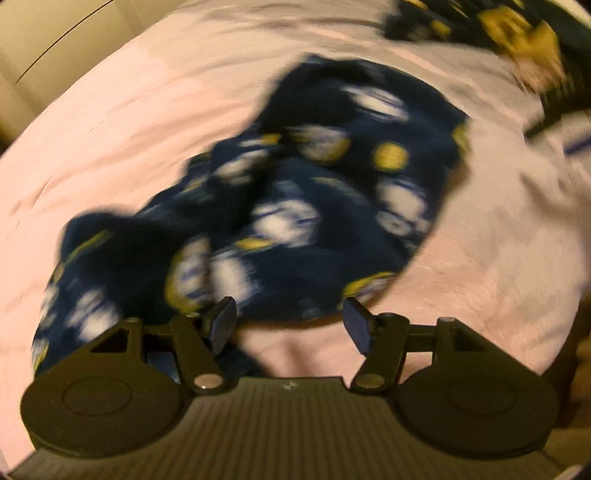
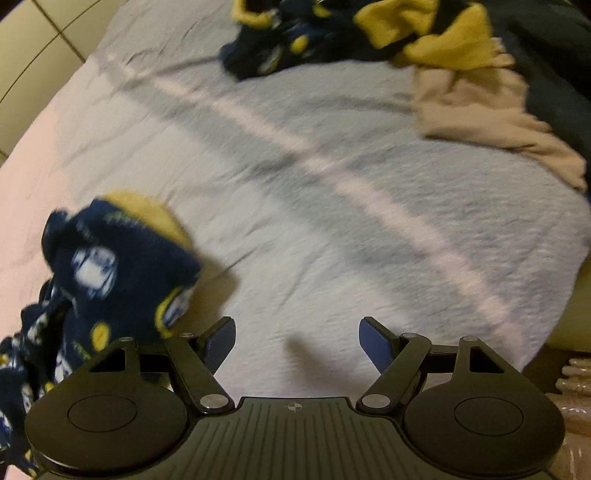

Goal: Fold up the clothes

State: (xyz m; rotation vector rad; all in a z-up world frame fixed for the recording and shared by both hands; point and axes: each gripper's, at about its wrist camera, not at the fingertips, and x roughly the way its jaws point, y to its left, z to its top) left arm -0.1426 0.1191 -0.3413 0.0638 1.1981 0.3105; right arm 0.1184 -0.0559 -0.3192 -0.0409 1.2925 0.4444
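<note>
A navy garment with a white and yellow print (image 1: pixel 295 199) lies crumpled on the pale pink bed sheet (image 1: pixel 129 122), blurred by motion. My left gripper (image 1: pixel 290 325) hovers over its near edge, open, with nothing between its blue pads. In the right wrist view the same navy garment (image 2: pixel 107 280) is bunched at the lower left, with a yellow lining showing. My right gripper (image 2: pixel 297 343) stands open over bare sheet (image 2: pixel 332 206), to the right of the garment and apart from it.
A pile of other clothes sits at the far side: navy and yellow pieces (image 2: pixel 332 33), a beige one (image 2: pixel 480 107) and a dark one (image 2: pixel 554 55). The same pile (image 1: pixel 509 26) shows top right in the left view. Tiled floor (image 2: pixel 44 44) lies beyond the bed's left edge.
</note>
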